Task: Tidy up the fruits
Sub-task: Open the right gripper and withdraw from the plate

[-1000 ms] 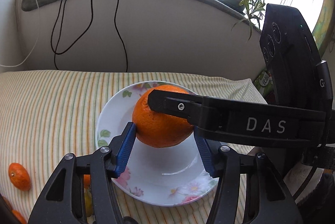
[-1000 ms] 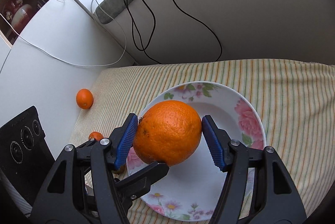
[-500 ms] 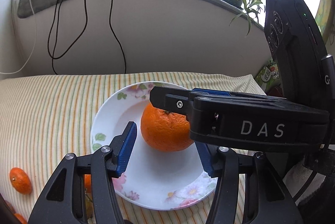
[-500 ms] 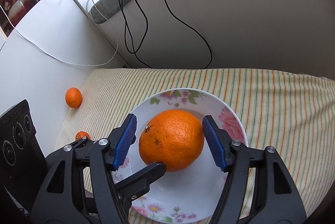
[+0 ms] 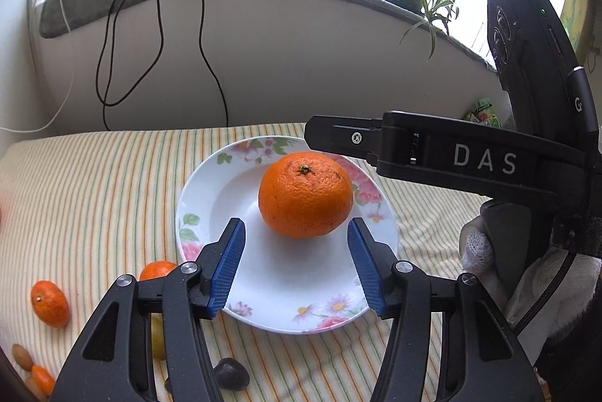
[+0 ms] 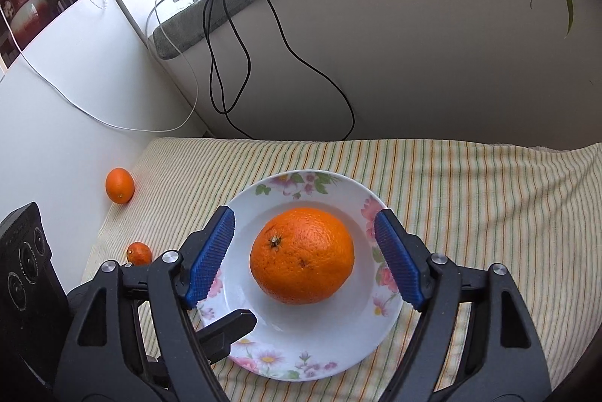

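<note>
The large orange (image 6: 302,254) sits in the well of the flowered plate (image 6: 380,311) on the striped cloth (image 6: 470,199). The right gripper (image 6: 304,255) frames it with jaws opening, both blue pads clear of the peel. The left gripper (image 5: 296,264) hangs just short of the fruit, jaws apart and holding nothing. In the left wrist view a gloved hand (image 5: 526,285) is partly cut off at the right edge. Small mandarins (image 5: 49,303) lie left of the plate, one half hidden behind the left gripper's frame. A dark lump (image 5: 230,373) and a yellowish thing near the bottom edge are too obscured to identify.
</note>
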Motion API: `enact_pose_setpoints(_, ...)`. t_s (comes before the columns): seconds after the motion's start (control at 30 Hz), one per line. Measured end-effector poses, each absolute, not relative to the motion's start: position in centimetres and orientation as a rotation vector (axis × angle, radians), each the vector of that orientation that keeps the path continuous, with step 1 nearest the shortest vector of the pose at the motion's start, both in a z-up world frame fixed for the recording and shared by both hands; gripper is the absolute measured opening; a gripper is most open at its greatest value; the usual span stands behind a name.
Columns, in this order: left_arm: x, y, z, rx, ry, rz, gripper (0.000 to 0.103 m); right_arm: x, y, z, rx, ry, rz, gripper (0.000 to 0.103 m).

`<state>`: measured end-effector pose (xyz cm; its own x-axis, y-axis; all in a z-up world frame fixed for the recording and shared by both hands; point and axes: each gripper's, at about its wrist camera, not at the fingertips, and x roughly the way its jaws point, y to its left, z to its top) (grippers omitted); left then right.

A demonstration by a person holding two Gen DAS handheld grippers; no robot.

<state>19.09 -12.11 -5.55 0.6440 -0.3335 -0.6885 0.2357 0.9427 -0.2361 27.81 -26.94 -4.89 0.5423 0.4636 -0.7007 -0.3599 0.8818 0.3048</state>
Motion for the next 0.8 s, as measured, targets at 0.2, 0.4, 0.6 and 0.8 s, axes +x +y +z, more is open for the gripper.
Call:
enact_pose_setpoints(0.2, 17.7, -11.0, -4.8, -0.125, 0.784, -0.313, 0.056, 26.3, -26.7, -3.6, 0.099, 0.806, 0.486, 0.08)
enact_pose_setpoints(0.4, 16.2, -9.8, -3.1, -0.102, 0.711, -0.284, 0.056, 24.9, -26.2, -2.4, 0.083, 0.749, 0.486, 0.08)
enact_pose_setpoints(0.6, 13.8, -7.1, -2.8, -0.093, 0.679, -0.246, 0.056, 23.0, -24.5, -1.1, 0.022, 0.713, 0.488, 0.089)
enact_pose_setpoints(0.8, 11.0, -2.4, -3.2, -0.11, 0.666, -0.174, 0.056, 20.8, -23.1, -0.2, 0.0, 0.691, 0.521, 0.089)
